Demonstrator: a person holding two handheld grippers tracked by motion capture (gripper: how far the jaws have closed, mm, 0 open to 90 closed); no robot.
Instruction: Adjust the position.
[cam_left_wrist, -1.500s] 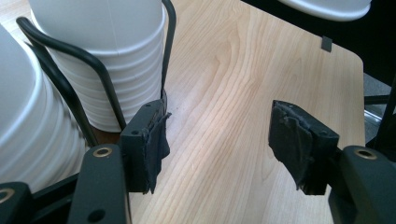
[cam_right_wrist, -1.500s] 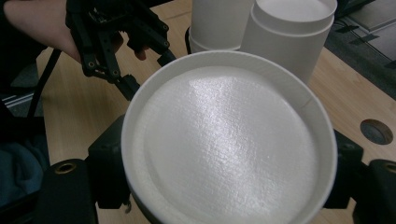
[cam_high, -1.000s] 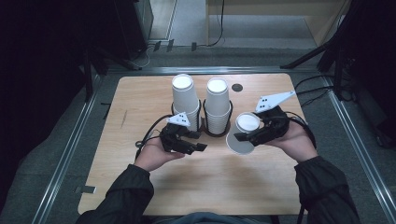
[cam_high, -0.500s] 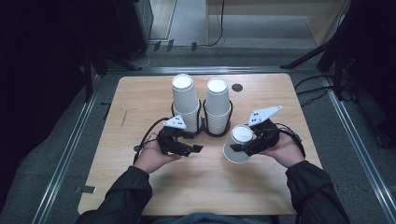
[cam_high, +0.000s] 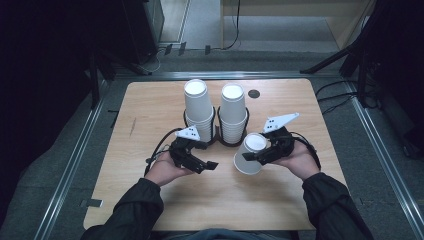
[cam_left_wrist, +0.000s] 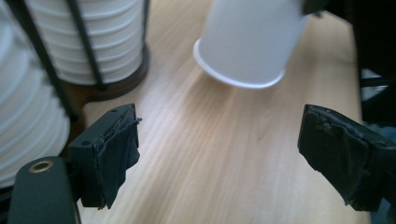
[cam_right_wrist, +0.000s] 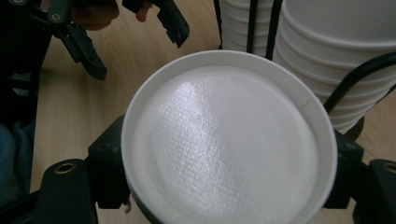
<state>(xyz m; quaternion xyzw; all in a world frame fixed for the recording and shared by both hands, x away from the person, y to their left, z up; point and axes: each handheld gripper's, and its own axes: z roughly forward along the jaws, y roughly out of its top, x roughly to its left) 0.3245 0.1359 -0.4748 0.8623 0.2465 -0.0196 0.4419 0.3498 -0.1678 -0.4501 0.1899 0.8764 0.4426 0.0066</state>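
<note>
Two stacks of upturned white paper cups stand in black wire holders, the left stack (cam_high: 199, 107) and the right stack (cam_high: 233, 112). My right gripper (cam_high: 257, 154) is shut on a single upturned cup (cam_high: 248, 161), tilted, with its rim just over the table. In the right gripper view the cup's base (cam_right_wrist: 229, 140) sits between both jaws of that gripper (cam_right_wrist: 226, 175). My left gripper (cam_high: 209, 155) is open; its jaws have just been opening, with nothing between them. From the left gripper view (cam_left_wrist: 219, 126) the held cup (cam_left_wrist: 250, 42) hangs ahead.
The wooden table (cam_high: 150, 110) has a small dark round spot (cam_high: 254, 93) behind the stacks. In the right gripper view the stacks (cam_right_wrist: 336, 56) are close at the right, and the left gripper (cam_right_wrist: 135, 46) is at the upper left. Metal rails border the table.
The right hand has brought the single cup down and nearer the table's front. The left gripper's jaws have spread wider; that hand has hardly moved.
</note>
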